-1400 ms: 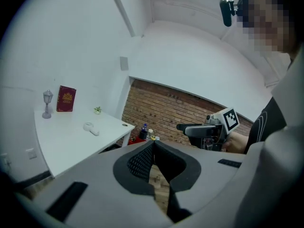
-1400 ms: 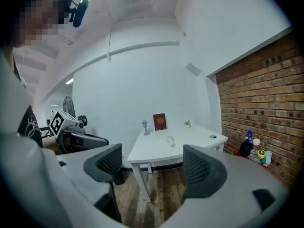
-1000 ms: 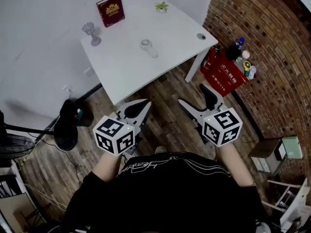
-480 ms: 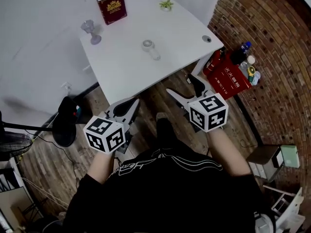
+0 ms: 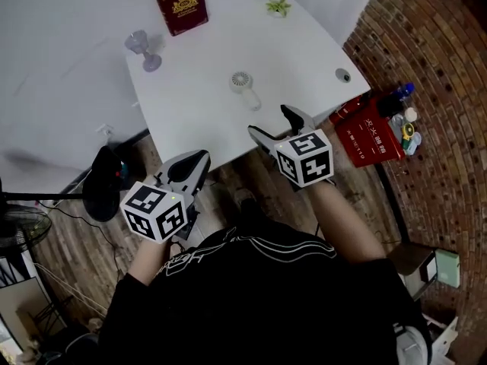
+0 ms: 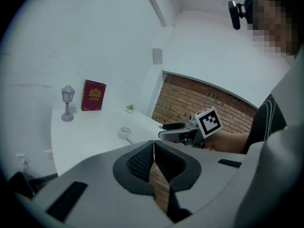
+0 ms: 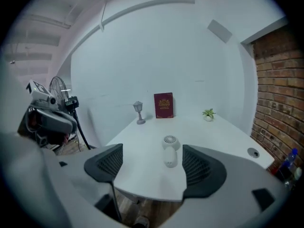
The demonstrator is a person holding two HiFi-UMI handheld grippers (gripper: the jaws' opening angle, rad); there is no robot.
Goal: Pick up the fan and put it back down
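Note:
A small white hand-held fan point(image 5: 245, 88) lies flat on the white table point(image 5: 304, 52), its round head pointing away from me. My right gripper point(image 5: 268, 122) is open over the table's near edge, a short way short of the fan. In the right gripper view the fan point(image 7: 169, 148) shows between and beyond the spread fingers of that gripper point(image 7: 152, 164), untouched. My left gripper point(image 5: 199, 158) is shut and empty, off the table's near-left edge over the wood floor. The left gripper view shows its pads point(image 6: 142, 161) pressed together, with the fan point(image 6: 125, 132) far ahead.
On the table stand a red book point(image 5: 181, 6), a small grey lantern ornament point(image 5: 142, 48) and a tiny plant point(image 5: 278, 7); a cable hole point(image 5: 344, 74) is near the right edge. A red crate point(image 5: 370, 139) of bottles sits by the brick wall. A black stand point(image 5: 106, 185) is at the left.
Both grippers have moved forward towards the table. The right one now reaches over the near edge, closer to the fan. The fan has not moved.

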